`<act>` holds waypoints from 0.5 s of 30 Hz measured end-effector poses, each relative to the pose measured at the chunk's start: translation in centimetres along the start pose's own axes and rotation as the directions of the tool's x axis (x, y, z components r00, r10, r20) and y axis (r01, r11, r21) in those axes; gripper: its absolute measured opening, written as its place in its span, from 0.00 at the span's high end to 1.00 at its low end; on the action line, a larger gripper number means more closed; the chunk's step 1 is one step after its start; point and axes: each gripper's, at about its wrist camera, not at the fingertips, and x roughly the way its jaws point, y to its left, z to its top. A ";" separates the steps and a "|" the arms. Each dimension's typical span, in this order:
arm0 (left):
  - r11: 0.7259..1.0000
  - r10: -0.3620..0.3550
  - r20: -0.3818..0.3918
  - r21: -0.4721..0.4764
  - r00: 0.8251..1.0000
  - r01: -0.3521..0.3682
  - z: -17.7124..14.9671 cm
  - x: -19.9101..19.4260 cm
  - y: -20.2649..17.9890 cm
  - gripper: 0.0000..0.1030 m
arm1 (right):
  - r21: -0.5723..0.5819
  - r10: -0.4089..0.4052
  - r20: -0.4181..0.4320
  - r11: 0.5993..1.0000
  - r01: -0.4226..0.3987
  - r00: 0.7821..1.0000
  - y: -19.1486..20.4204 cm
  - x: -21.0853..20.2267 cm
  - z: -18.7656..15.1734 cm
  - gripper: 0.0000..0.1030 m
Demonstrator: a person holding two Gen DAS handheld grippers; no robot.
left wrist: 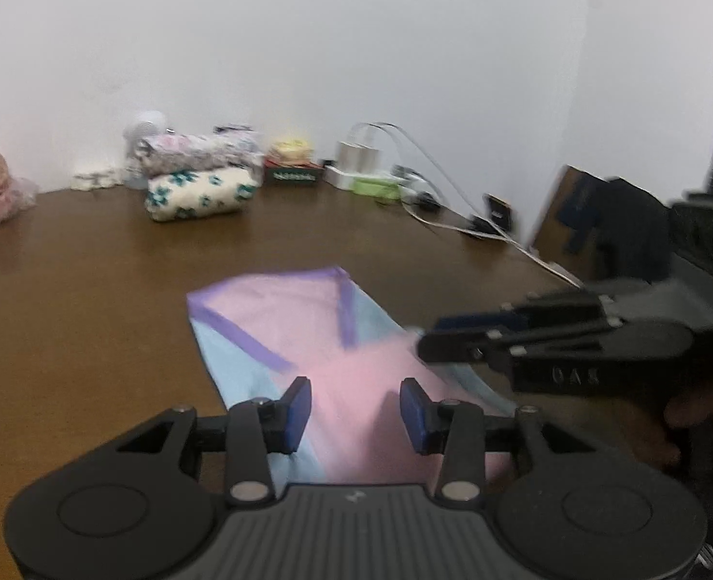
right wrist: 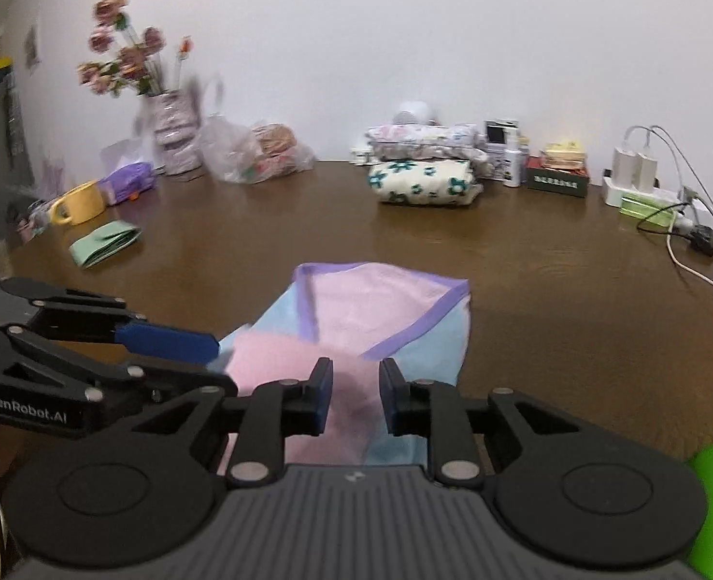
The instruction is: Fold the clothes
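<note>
Lying near the front of the desk [right wrist: 525,290], a pink-and-blue garment [right wrist: 380,309] with purple trim is partly folded, its near end gathered toward both tools, probably to let the next fold be drawn from that edge. Finished bundles [right wrist: 424,181] are stacked well apart by the wall, likely to keep working space free. Left gripper [left wrist: 355,411]: jaws apart, straddling pink cloth, no grip evident. Right gripper [right wrist: 355,396]: jaws parted more narrowly over the same cloth; whether fabric is pinched cannot be told from either view.
</note>
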 end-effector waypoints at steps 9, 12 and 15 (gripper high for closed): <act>0.997 0.056 -0.087 -0.043 0.995 -0.060 0.0 3.3 0.6 0.71 | 0.024 -0.019 -0.081 0.999 0.021 0.997 -0.5 3.8 -0.1 0.81; 0.997 0.064 -0.071 -0.046 0.995 -0.067 0.4 2.6 0.6 0.64 | 0.019 -0.011 -0.037 1.000 0.012 0.999 -0.3 2.4 0.4 0.81; 0.996 0.084 -0.106 -0.028 0.991 -0.088 -0.1 3.5 0.5 0.64 | 0.000 0.023 -0.063 1.000 -0.023 0.998 0.1 2.7 0.2 0.81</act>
